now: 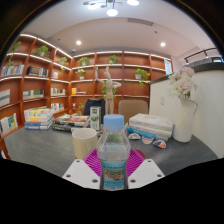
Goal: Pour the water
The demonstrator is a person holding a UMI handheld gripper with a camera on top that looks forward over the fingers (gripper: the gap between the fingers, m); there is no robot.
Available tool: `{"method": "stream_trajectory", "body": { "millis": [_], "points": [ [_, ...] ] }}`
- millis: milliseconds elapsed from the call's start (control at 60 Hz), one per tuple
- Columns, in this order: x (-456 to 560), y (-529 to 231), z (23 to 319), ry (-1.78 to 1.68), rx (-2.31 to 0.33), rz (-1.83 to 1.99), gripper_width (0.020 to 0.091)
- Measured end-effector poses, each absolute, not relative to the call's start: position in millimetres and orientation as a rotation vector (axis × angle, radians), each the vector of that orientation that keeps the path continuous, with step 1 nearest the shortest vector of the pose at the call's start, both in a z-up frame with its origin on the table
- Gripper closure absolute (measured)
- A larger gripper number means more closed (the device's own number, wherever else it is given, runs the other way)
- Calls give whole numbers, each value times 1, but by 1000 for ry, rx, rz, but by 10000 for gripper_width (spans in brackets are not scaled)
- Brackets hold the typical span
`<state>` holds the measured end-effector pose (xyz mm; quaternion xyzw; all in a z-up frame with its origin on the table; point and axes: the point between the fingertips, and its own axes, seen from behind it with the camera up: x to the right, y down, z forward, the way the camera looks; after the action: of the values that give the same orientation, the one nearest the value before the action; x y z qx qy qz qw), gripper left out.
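Gripper view: water bottle (114, 152) stands upright between my two fingers, its long axis vertical, light blue cap on top and clear body running down between the magenta pads (97, 162). My gripper (113, 170) looks closed on the bottle, both pads pressing its lower body from either side with no gap that I can make out, so I judge the bottle is held by me, not merely standing between the fingers. The relation that matters for the pour is the cup (84, 143): a pale, cream-coloured cup sitting on the dark round table (40, 160), just beyond my fingers and off to the left of the bottle, near it but apart from it. To pour, I reckon the bottle must tip leftward over the cup's open mouth, and the cap appears to be on. Farther back lie stacked books (39, 118), a white vase of flowers (184, 108), and wooden bookshelves (110, 70) along the wall.
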<state>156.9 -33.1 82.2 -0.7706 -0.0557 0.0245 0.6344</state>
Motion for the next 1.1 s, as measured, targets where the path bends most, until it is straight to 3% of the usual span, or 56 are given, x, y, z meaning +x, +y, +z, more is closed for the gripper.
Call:
{"method": "stream_trajectory", "body": {
  "millis": [133,317,467,733,833,900,1100],
  "points": [
    [160,-22,96,-292,-1753,-83,839],
    [184,21,119,-697,-1683,-589,832],
    [188,56,133,-1053,-1467,-988,832],
    [160,82,145,-1434,-1118,-1348,835],
    [149,83,162,-1552,-867,-1563,835],
    [139,83,161,-1606,-755,-1608,834],
    [139,84,146,-1648,-769,-1623,832]
  ]
}}
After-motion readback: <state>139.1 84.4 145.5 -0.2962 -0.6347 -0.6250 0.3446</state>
